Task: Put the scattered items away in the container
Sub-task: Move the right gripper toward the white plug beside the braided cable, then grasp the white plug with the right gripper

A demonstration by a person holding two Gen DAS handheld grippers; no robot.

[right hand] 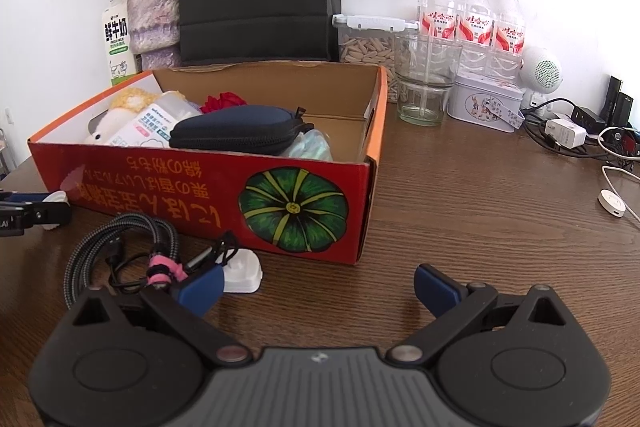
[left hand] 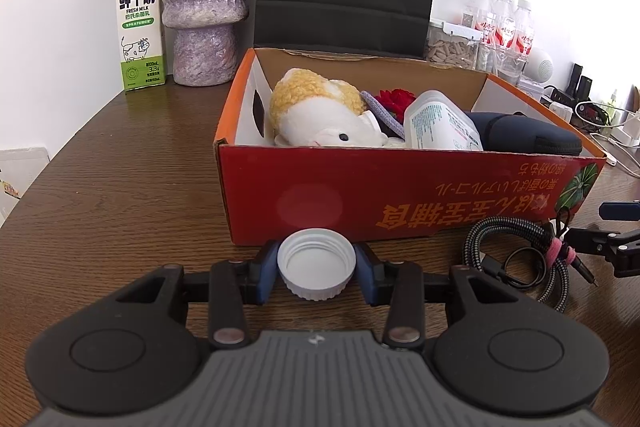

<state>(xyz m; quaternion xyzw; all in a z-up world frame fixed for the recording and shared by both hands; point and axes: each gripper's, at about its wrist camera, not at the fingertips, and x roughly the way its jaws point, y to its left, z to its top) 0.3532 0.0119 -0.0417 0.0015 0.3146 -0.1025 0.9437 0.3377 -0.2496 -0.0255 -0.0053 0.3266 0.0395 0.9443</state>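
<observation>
While the left tool (left hand: 316, 269) pinches the white cap (left hand: 316, 263) by its rim, it could slip short of the box (left hand: 400, 195); the right tool (right hand: 320, 287) gapes empty.

The right gripper (right hand: 316, 289) is wide open above the table (right hand: 480, 227). Near its left finger lie a coiled cable (right hand: 116, 247) and a white plug (right hand: 242, 273), before the red box (right hand: 208, 199).

box (right hand: 208, 187) right corner open (left crowded), cable (right hand: 120, 251) fronting it
</observation>
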